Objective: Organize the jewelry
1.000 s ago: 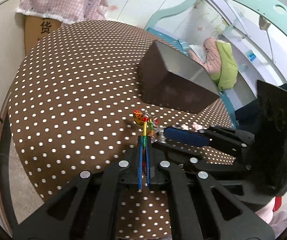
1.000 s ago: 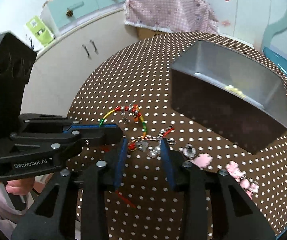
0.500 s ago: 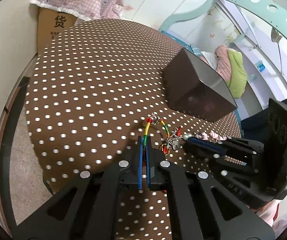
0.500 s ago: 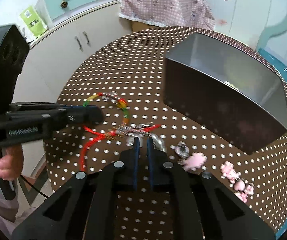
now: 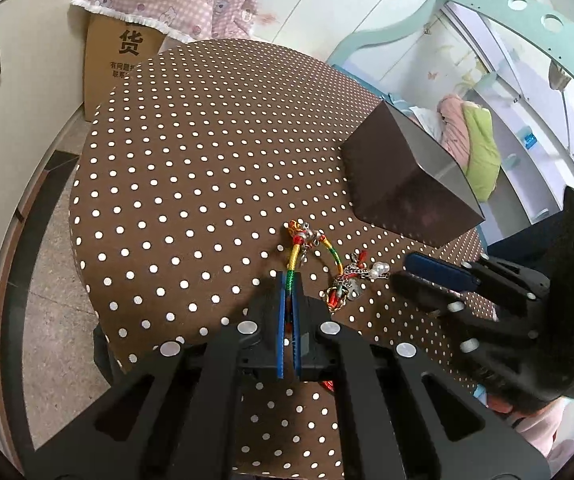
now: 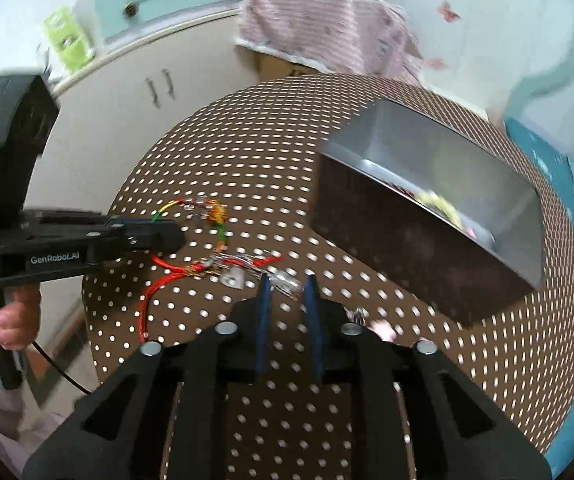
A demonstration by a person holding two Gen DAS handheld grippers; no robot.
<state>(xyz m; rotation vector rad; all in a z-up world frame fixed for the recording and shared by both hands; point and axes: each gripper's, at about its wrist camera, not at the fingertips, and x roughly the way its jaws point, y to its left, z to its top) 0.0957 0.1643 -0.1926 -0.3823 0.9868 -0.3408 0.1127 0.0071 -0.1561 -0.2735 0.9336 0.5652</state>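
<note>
**Left gripper pinches the colourful cord; right gripper is opening by the tangle**

On the round table with the brown dotted cloth (image 5: pixel 191 184), the left gripper (image 5: pixel 289 280) has its blue pads pressed together on a braided cord bracelet (image 5: pixel 293 256) of green, yellow and red. The cord goes out from between the pads, curves around some small metal charms and comes to a tangle of jewelry (image 5: pixel 347 284) that lies on the cloth, with chain, a silver pendant, white beads and red cord.

In the right wrist view the right gripper (image 6: pixel 287 292) is just beside this tangle (image 6: pixel 231 268). Its jaws are opening, with a gap between the blue pads. A blurred silver piece (image 6: pixel 285 282) is between the tips; if it touches the pads, I cannot tell.

A dark box (image 6: pixel 427 216) with a shiny inside stands open on the table, apart from the tangle. Small pieces lie in it, too blurred to name. A hand (image 6: pixel 11 316) holds the handle of the left gripper.
</note>
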